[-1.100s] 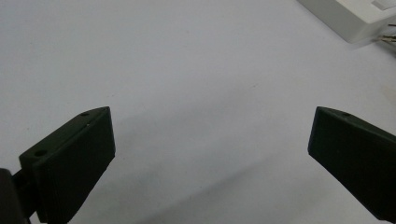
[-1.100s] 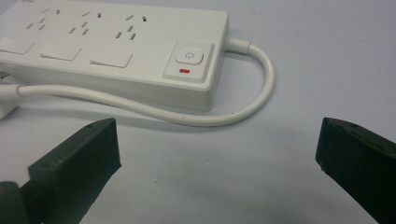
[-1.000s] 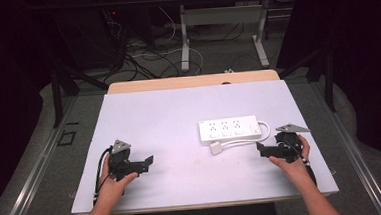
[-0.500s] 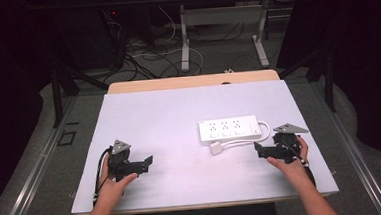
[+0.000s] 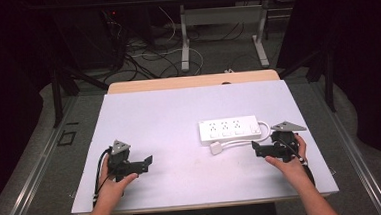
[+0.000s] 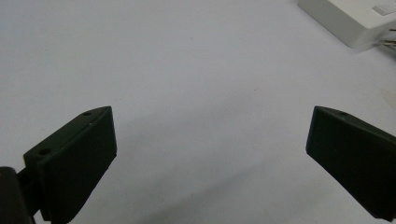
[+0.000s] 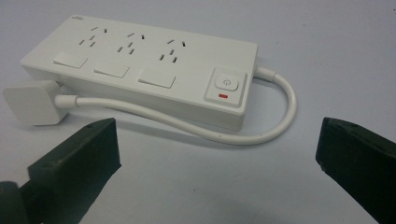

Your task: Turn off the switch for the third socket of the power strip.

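Note:
A white power strip (image 5: 229,128) lies flat on the white table (image 5: 179,113), right of centre. Its short cable (image 7: 196,128) loops from the right end along the near side to a white plug (image 5: 216,147) resting on the table at the left. In the right gripper view the strip (image 7: 140,70) shows several sockets and a power button (image 7: 226,84). My right gripper (image 5: 257,150) is held just right of the plug, open, jaws wide apart and empty. My left gripper (image 5: 147,163) rests near the table's front left, open, nothing between its jaws; the strip's corner (image 6: 348,21) sits far off.
The table's front edge (image 5: 204,205) runs just under both hands. A wooden table end (image 5: 192,81) adjoins the far side. Behind it stand metal desk legs (image 5: 184,42) and tangled floor cables (image 5: 140,55). Dark curtains flank both sides.
The right gripper has shifted slightly left toward the plug. The left gripper and the power strip have stayed put.

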Demonstrator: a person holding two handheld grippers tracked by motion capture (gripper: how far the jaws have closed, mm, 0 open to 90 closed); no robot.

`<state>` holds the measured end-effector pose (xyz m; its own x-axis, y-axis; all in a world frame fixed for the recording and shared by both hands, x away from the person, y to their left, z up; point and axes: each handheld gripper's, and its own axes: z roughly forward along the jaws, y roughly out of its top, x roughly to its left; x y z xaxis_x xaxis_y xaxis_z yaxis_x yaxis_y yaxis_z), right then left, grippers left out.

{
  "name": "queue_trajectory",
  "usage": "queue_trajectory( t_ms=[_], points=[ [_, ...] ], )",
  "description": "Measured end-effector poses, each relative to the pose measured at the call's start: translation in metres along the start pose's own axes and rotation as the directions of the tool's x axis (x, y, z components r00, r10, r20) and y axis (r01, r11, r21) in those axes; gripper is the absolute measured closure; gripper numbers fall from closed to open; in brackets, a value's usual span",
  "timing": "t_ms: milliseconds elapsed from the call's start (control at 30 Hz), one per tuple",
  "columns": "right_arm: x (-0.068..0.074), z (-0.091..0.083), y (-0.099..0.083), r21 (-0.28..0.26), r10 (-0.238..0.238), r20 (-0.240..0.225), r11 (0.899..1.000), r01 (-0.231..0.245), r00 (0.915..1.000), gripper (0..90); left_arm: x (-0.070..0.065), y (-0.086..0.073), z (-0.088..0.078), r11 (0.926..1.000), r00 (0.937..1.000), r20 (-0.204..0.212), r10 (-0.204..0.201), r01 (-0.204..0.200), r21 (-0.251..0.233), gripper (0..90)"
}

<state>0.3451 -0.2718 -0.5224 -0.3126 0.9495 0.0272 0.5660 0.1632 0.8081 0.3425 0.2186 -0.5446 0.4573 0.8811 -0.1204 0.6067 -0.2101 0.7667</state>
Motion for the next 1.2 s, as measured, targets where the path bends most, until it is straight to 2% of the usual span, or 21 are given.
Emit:
queue_trajectory(
  t_ms=[167,267,467,533,700,767,800,1200],
  points=[
    [0.004,0.000,0.002,0.002,0.004,-0.010,1.000,-0.004,0.9999,0.0,0.000,0.000,-0.001,0.9999,0.9999,-0.008,0.012,-0.012,-0.005,1.9],
    [0.007,-0.001,0.004,0.001,-0.009,-0.008,1.000,0.009,0.9999,0.0,0.001,0.000,-0.001,1.0000,0.9999,-0.009,0.006,-0.006,0.002,1.9],
    [0.016,-0.002,0.012,-0.001,-0.037,-0.026,0.999,0.037,0.9990,0.0,0.000,-0.001,0.001,0.9999,0.9999,-0.015,-0.007,0.006,-0.016,1.9],
    [0.020,-0.002,0.015,0.000,-0.044,-0.033,0.999,0.044,0.9985,0.0,0.000,0.000,0.000,1.0000,0.9999,-0.016,-0.003,0.003,-0.005,1.9],
    [0.027,0.004,0.019,0.002,-0.070,-0.054,0.998,0.070,0.9961,0.0,0.001,-0.001,0.001,0.9998,0.9997,-0.023,-0.007,0.007,-0.021,0.7],
    [0.030,0.006,0.021,0.005,-0.069,-0.060,0.998,0.070,0.9958,0.0,0.002,-0.001,0.000,0.9999,0.9998,-0.020,-0.009,0.008,-0.014,0.7],
    [0.031,0.006,0.022,0.006,-0.073,-0.061,0.997,0.073,0.9955,0.0,0.002,-0.001,0.001,0.9995,0.9997,-0.023,-0.013,0.013,-0.030,0.7],
    [0.047,0.015,0.033,0.024,-0.107,-0.104,0.994,0.110,0.9889,0.3,0.003,-0.001,-0.001,0.9991,0.9993,-0.027,-0.024,0.023,-0.035,0.5]
  ],
)
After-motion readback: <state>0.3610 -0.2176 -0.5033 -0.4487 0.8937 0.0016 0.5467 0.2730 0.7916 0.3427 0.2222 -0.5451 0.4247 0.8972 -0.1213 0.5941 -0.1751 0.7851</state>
